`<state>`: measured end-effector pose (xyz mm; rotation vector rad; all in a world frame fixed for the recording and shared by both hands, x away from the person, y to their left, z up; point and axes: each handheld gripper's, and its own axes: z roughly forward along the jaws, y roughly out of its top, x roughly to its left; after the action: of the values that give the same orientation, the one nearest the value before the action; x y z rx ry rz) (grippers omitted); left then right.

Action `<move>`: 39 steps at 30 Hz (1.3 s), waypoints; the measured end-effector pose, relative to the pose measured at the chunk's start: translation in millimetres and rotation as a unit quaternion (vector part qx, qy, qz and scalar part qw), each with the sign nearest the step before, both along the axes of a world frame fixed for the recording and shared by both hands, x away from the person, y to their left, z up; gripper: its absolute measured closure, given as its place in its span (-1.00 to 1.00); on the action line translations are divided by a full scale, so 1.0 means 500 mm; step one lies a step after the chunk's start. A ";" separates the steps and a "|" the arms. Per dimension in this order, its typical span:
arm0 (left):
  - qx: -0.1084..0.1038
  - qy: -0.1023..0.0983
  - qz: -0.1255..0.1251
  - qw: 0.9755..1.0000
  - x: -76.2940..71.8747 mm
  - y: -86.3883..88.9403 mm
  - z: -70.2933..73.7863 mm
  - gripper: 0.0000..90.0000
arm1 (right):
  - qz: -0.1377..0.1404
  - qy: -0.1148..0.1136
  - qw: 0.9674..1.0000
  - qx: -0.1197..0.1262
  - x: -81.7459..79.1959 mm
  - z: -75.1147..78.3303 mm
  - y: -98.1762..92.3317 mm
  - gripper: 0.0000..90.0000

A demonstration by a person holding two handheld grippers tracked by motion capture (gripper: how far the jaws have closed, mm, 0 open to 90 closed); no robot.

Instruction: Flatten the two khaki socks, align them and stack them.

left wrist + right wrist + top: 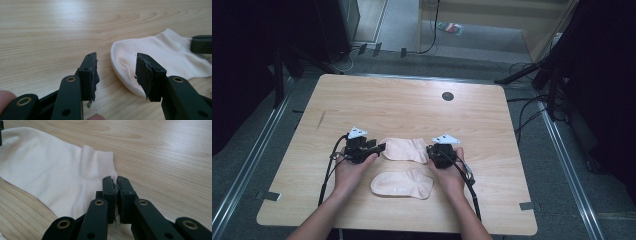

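From the high view, two pale pink socks lie on the wooden tabletop (412,100), toward its near edge and about midway between its left and right edges. The far sock (404,149) stretches between the two grippers; the near sock (403,184) lies just behind it toward the near edge, between the person's hands. The left gripper (379,147) sits at the far sock's toe end, the right gripper (431,150) at its cuff end.

In the left gripper view, the left gripper (116,75) has its jaws apart with bare wood between them. The far sock's (160,57) rounded toe lies just beside the right-hand pad and runs partly behind it; whether that pad touches the fabric is hard to tell.

In the right gripper view, the right gripper (116,192) has its jaws pressed together, and they appear to pinch the edge of the far sock (45,175) at its ribbed cuff.
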<state>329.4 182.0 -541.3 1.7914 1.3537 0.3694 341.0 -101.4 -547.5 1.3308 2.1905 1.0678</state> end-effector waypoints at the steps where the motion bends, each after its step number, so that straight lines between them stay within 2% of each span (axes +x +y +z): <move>1: 0.004 0.001 0.003 1.000 0.001 -0.002 0.000 0.17 | -0.001 -0.002 1.000 -0.001 -0.001 0.000 0.001 0.93; 5: 0.021 0.009 0.004 1.000 0.007 -0.005 -0.004 0.26 | -0.002 -0.006 1.000 -0.003 -0.003 -0.001 0.003 0.93; 10: 0.028 0.025 0.002 0.999 0.009 -0.007 -0.010 0.58 | 0.001 -0.011 1.000 -0.008 -0.004 -0.002 0.003 0.93; 16: 0.032 0.028 -0.004 0.999 0.010 -0.006 -0.011 0.97 | 0.000 -0.013 1.000 -0.011 -0.005 -0.002 0.005 0.93; 23: 0.032 0.020 -0.015 0.999 0.004 0.000 -0.004 1.00 | -0.006 -0.019 1.000 -0.013 -0.003 -0.003 0.005 0.94; 30: 0.025 0.008 -0.014 1.000 -0.003 0.002 0.007 1.00 | -0.016 -0.009 1.000 -0.008 -0.001 0.001 -0.001 0.95; 39: 0.018 -0.007 -0.017 1.000 -0.017 0.004 0.025 1.00 | -0.012 -0.028 1.000 -0.002 -0.014 0.034 -0.003 0.95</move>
<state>320.9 183.8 -528.8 1.8356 1.3140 0.3886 334.0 -102.8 -530.7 1.3073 2.1289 1.0786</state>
